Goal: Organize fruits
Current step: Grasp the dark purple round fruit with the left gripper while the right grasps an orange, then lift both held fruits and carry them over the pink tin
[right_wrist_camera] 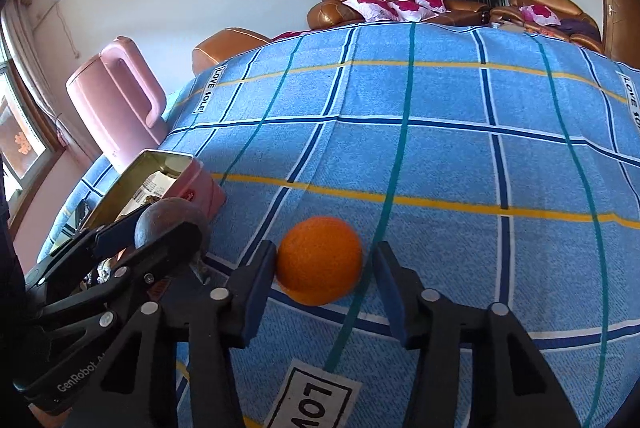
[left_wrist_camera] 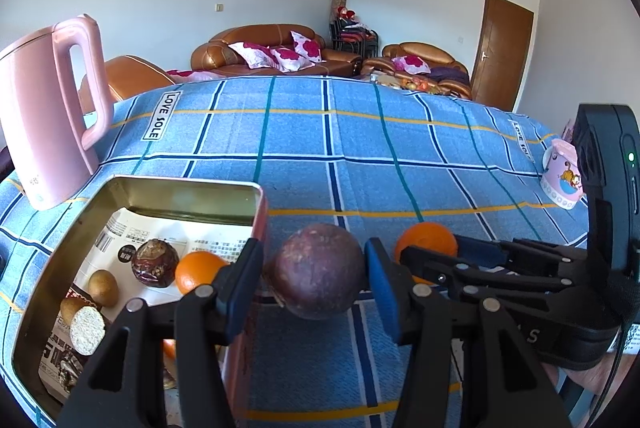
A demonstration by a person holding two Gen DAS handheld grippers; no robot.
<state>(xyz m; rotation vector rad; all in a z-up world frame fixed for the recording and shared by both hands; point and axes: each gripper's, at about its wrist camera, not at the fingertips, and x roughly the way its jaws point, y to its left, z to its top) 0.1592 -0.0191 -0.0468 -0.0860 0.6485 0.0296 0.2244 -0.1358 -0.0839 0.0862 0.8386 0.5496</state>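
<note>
left jaws (left_wrist_camera: 314,280): mine; closed on the purple fruit (left_wrist_camera: 318,270), a blue pad at each flank; I hold it just above the cloth, beside the tin's near-right corner

right jaws (right_wrist_camera: 320,268): mine; set round the orange (right_wrist_camera: 319,260); left pad touches its skin, right pad stands a little off it; so not yet gripping; the orange lies on the cloth

orange from the left view: it shows (left_wrist_camera: 426,242) past my right jaws (left_wrist_camera: 440,260), just right of the purple fruit

tin (left_wrist_camera: 180,186): open, pink outside, gold inside, lined with printed paper; it sits on the cloth at my left

in the tin: a second orange (left_wrist_camera: 196,270) by the right wall; a dark wrinkled fruit (left_wrist_camera: 155,262) beside it; two brown kiwis (left_wrist_camera: 103,287), and one cut piece with a pale face (left_wrist_camera: 86,328) nearest me

worktop (right_wrist_camera: 440,156): covered by a blue checked cloth with yellow and teal lines

kettle (left_wrist_camera: 48,120): pink, upright, behind the tin at far left

mug (left_wrist_camera: 562,180): pink and white, cartoon print, far right on the cloth

beyond: brown leather sofas (left_wrist_camera: 272,50) with red-flowered cushions; a brown door (left_wrist_camera: 502,52)
</note>
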